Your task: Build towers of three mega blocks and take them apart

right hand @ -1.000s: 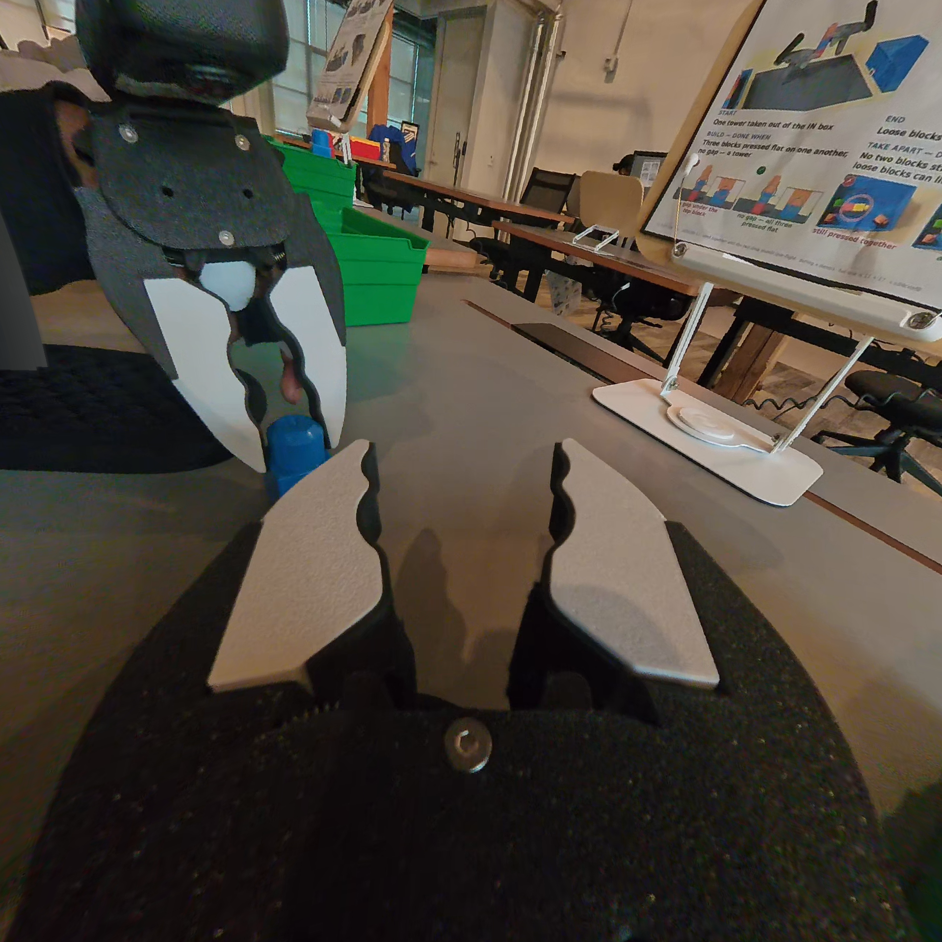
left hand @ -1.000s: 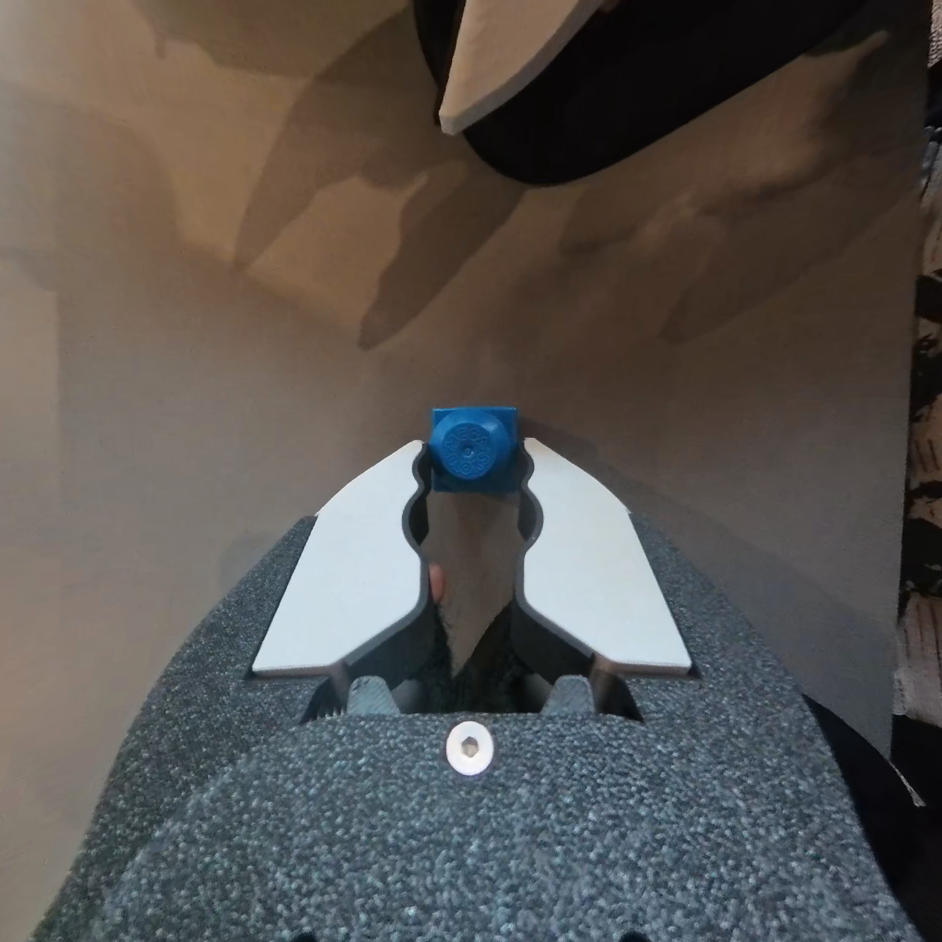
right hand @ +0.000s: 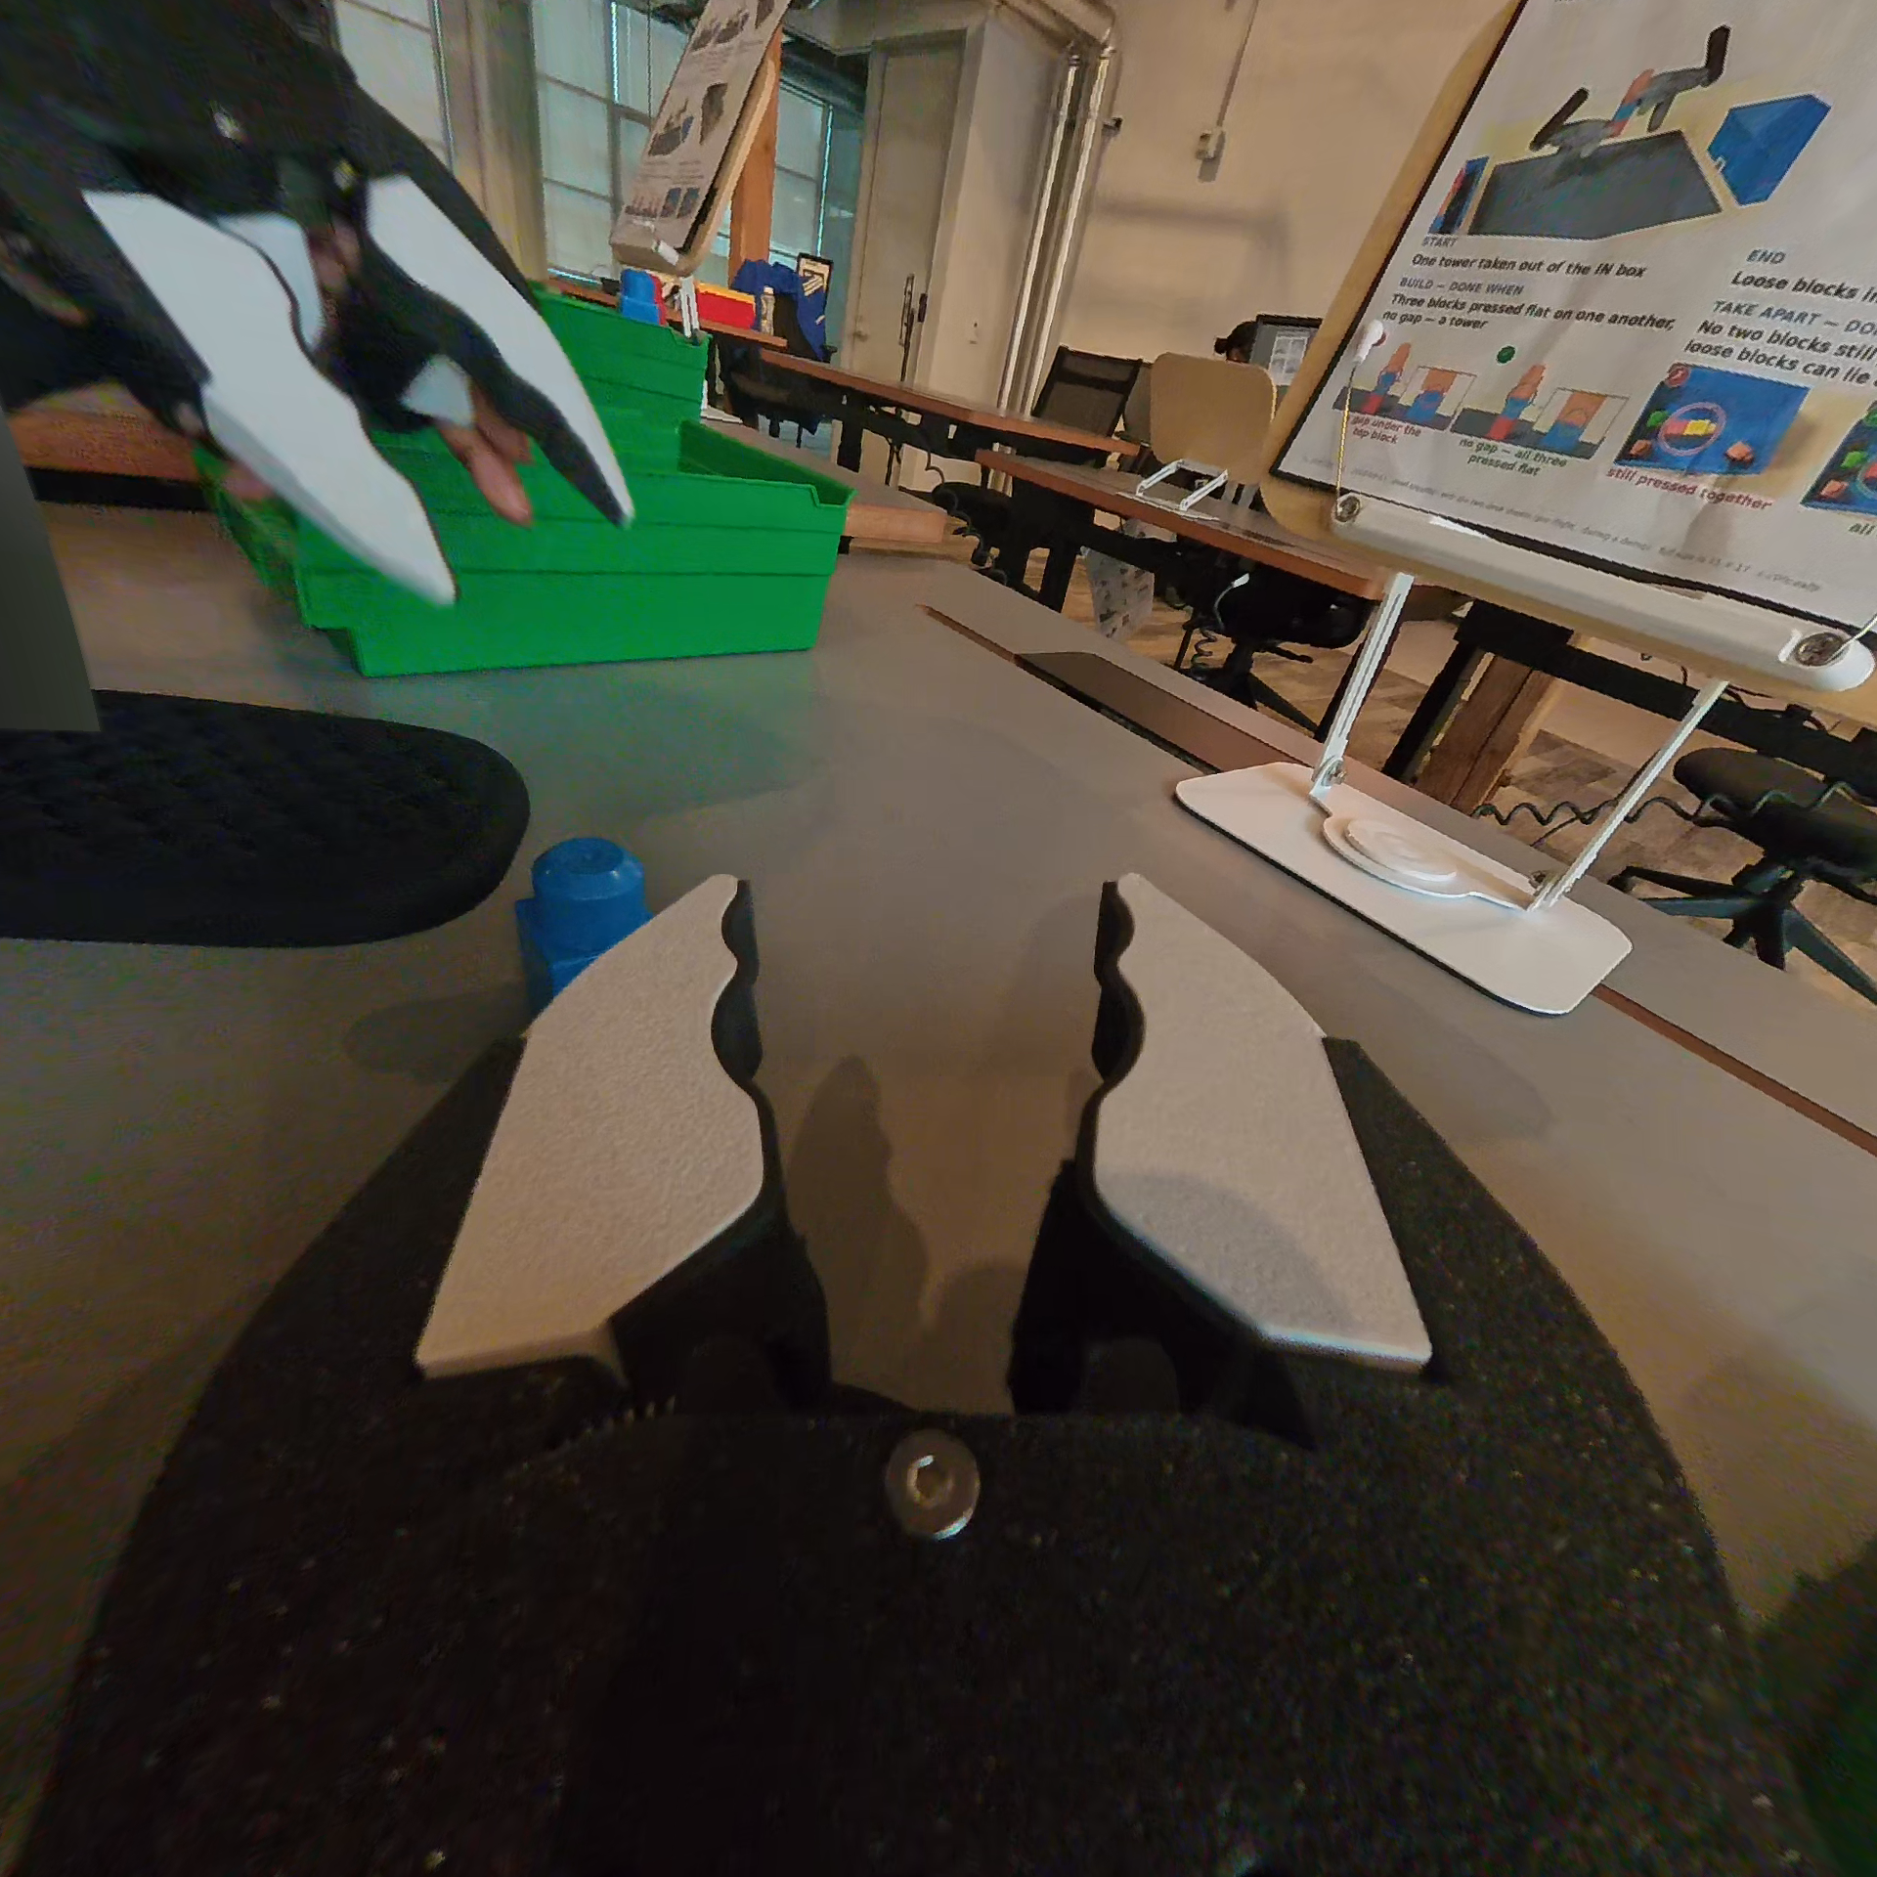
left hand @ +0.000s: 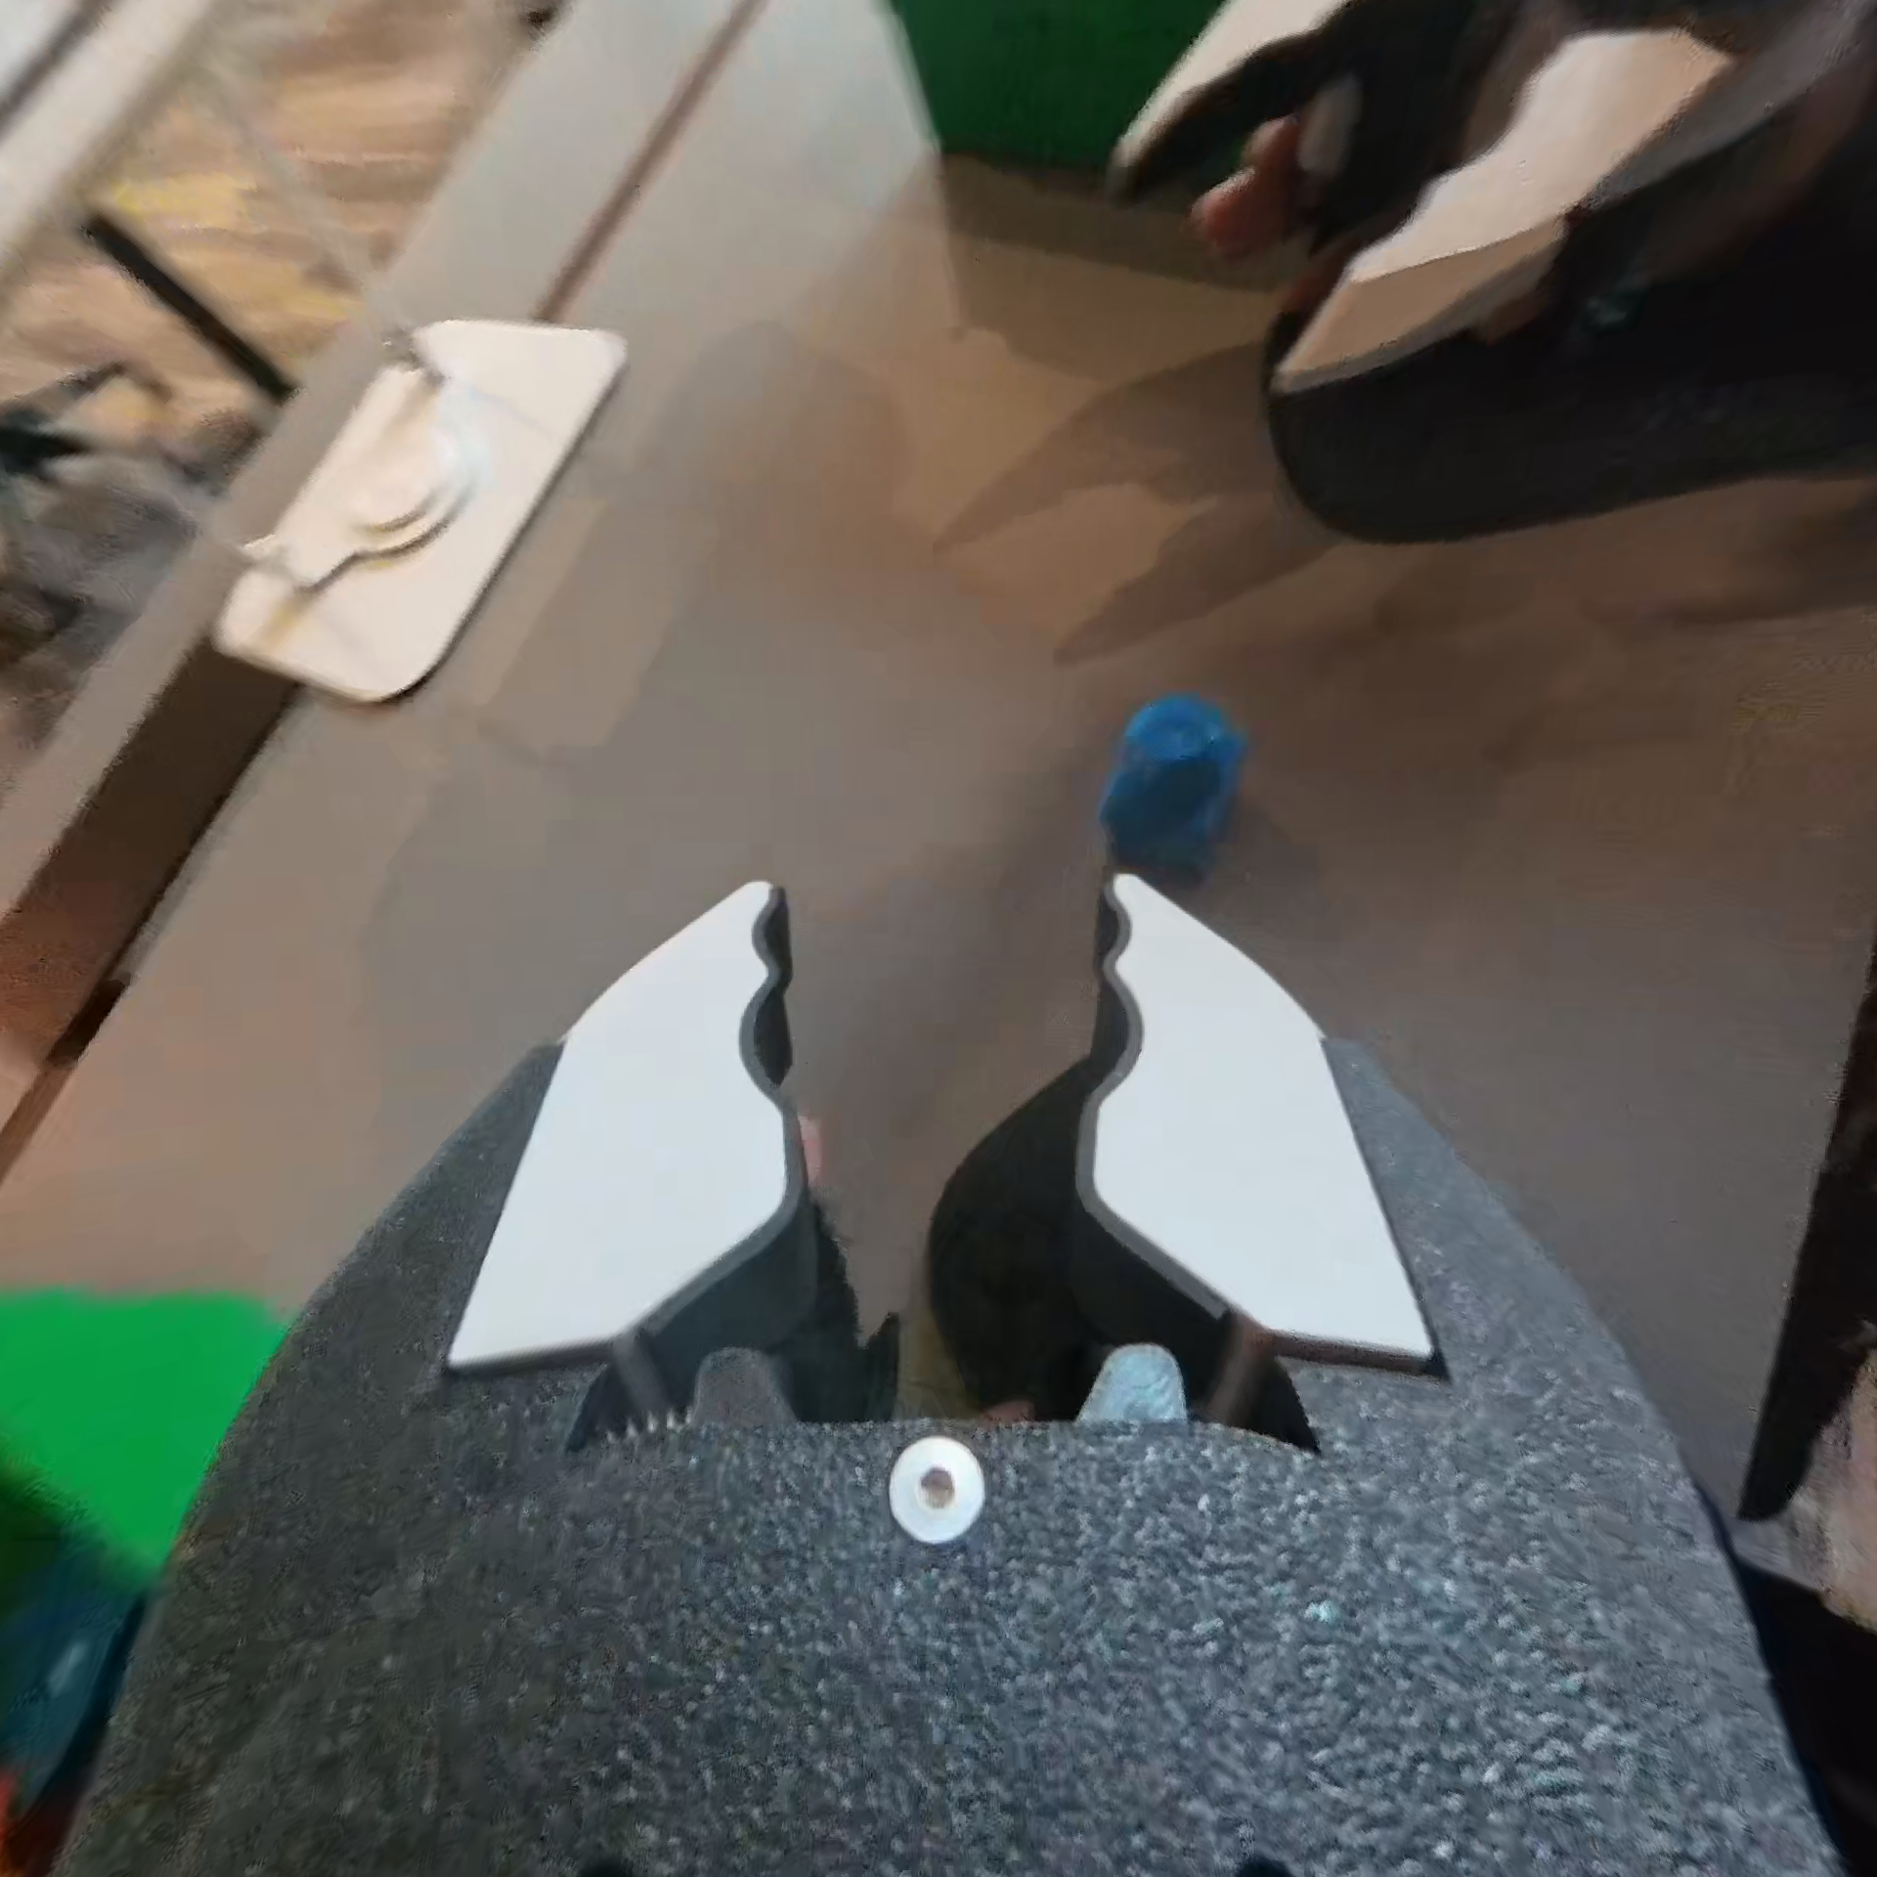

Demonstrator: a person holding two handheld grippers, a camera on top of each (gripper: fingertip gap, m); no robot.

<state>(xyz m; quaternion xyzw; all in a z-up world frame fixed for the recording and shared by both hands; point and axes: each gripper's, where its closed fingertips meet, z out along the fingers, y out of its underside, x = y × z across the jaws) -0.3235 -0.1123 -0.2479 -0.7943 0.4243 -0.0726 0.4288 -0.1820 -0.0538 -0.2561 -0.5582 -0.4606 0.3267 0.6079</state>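
Observation:
A single blue mega block (right hand: 579,914) stands alone on the grey table, stud up. In the right wrist view it sits just left of my right gripper (right hand: 924,894), which is open, empty and low over the table. My left gripper (right hand: 528,554) hangs open and empty in the air above and behind the block. In the blurred left wrist view, the left gripper (left hand: 945,894) is open, with the blue block (left hand: 1173,787) just beyond its right fingertip. The right gripper (left hand: 1219,264) shows at the top right.
Stacked green bins (right hand: 609,569) stand at the back left of the table, and a black mat (right hand: 234,813) lies left of the block. A white stand base (right hand: 1422,884) holding an instruction board (right hand: 1625,305) is at the right, near the table edge. More green (left hand: 122,1422) shows lower left. The single blue mega block (right hand: 579,914) is about 8 centimeters from my right fingertips.
My left gripper has opened, let go of the blue block and lifted up and away from it. The block now stands free on the table. The right gripper has barely moved.

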